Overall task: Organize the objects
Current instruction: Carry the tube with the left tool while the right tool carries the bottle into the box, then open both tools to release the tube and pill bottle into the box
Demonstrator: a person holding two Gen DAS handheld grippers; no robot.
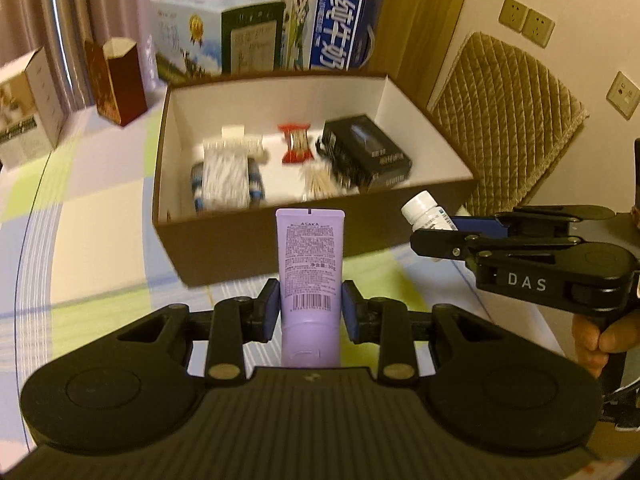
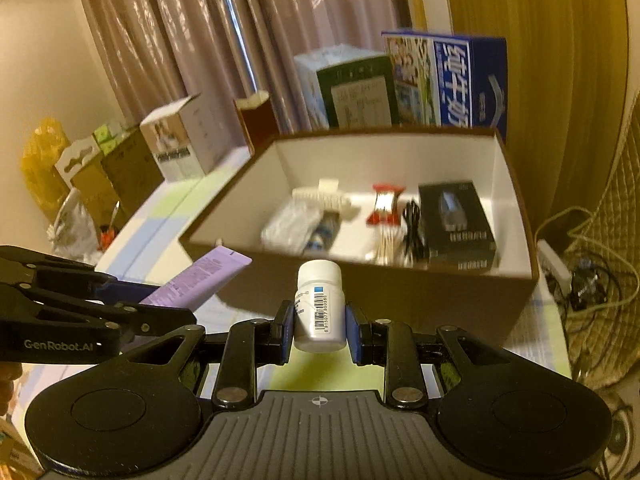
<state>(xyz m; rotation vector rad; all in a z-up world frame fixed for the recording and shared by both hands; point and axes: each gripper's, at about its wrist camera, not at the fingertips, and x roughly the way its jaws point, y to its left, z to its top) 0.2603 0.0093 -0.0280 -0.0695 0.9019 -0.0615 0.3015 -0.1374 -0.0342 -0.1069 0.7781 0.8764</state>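
- Lilac plastic tube [image 1: 310, 264] clamped upright in left gripper [image 1: 310, 308], we judge for boxing
- White pill bottle [image 2: 320, 308] clamped in right gripper [image 2: 318, 332], facing brown open box [image 2: 400, 280]

Lilac tube [image 1: 310, 264], white bottle [image 2: 320, 308], brown box [image 1: 224, 248] white inside, pastel checked tablecloth [image 1: 80, 216]

Warm, dim indoor light tints both views yellowish. Contents of the brown box [image 1: 224, 248] smear with motion blur. Fisheye bending darkens the corners.
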